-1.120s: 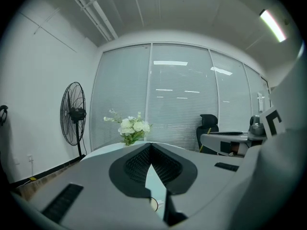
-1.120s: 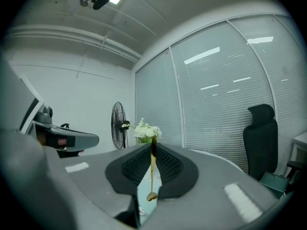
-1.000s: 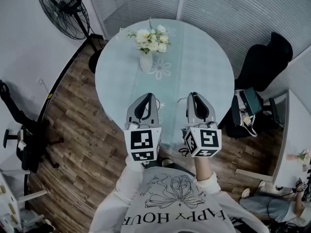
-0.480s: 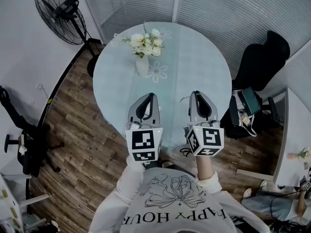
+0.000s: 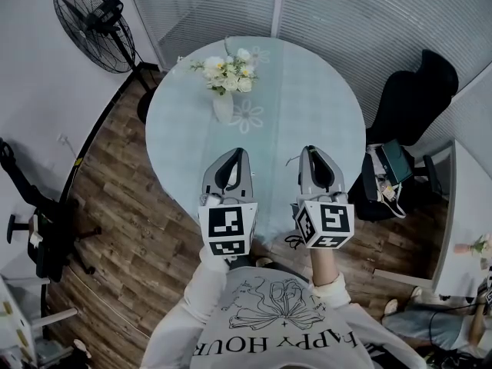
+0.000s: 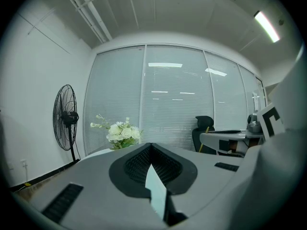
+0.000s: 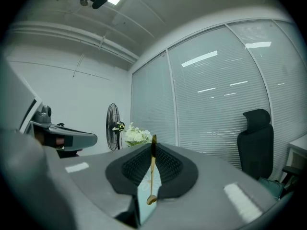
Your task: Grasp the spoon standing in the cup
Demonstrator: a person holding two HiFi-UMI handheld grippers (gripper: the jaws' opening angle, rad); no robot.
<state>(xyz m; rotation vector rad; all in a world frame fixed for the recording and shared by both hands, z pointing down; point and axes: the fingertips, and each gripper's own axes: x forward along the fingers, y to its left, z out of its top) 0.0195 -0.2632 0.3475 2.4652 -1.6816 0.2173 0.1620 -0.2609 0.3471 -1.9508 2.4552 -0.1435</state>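
A thin golden spoon [image 7: 151, 176] stands upright between the jaws of my right gripper [image 7: 153, 146], bowl end down, and the jaws are shut on it. From the head view that right gripper [image 5: 311, 151] hangs over the near edge of the round glass table [image 5: 307, 91]. Beside it, my left gripper [image 5: 235, 152] is held level with it. In its own view the left gripper [image 6: 151, 146] is shut with nothing in it. No cup shows in any view.
A white vase of flowers [image 5: 223, 102] stands at the table's far left. A standing fan [image 5: 92, 21] is at the back left, a black office chair [image 5: 415, 91] and a bag [image 5: 392, 167] to the right, another chair [image 5: 38, 229] on the wooden floor at left.
The head view has shifted a little, so table and vase sit slightly further left in the picture. Both grippers keep their places side by side, still shut.
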